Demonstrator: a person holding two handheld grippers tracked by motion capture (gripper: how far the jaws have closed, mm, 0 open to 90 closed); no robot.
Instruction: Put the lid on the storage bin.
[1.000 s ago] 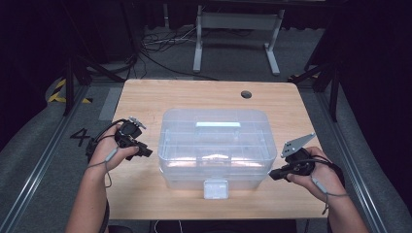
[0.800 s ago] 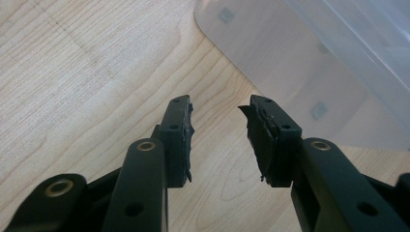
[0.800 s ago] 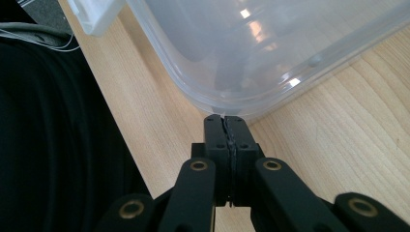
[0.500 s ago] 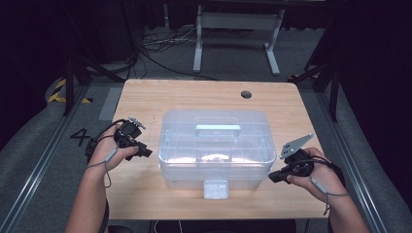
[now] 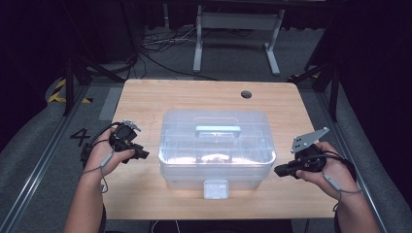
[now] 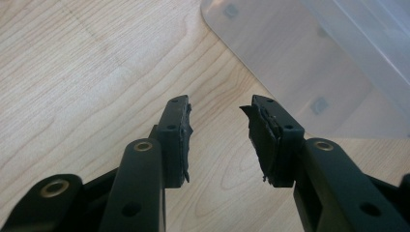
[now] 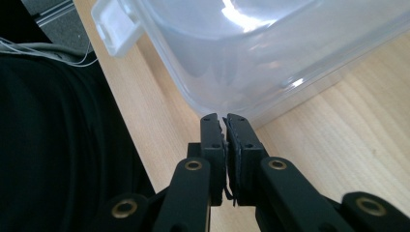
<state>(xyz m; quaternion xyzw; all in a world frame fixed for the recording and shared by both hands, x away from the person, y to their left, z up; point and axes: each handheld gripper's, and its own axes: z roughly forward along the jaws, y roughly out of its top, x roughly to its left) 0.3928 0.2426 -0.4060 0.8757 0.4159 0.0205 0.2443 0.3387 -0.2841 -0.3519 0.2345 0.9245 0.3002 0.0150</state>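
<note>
A clear plastic storage box (image 5: pixel 216 145) with a pale blue handle (image 5: pixel 217 130) and a white front latch (image 5: pixel 215 189) stands closed in the middle of the wooden table (image 5: pixel 204 97). My left gripper (image 5: pixel 143 154) rests just left of the box, apart from it. In the left gripper view this gripper (image 6: pixel 215 111) is open over bare wood, the box (image 6: pixel 309 63) ahead to the right. My right gripper (image 5: pixel 278 171) points at the box's front right corner. Its jaws (image 7: pixel 223 118) are shut to a thin slit, have just been edging apart, and hold nothing, with the box (image 7: pixel 251 53) close ahead.
A round cable hole (image 5: pixel 246 94) sits near the table's far edge. The latch (image 7: pixel 116 26) shows at the upper left of the right gripper view, over the table's front edge. Beyond the table are a metal stand (image 5: pixel 233 29) and floor cables.
The right hand has shifted slightly toward the front edge of the table. The left hand and the box have kept still.
</note>
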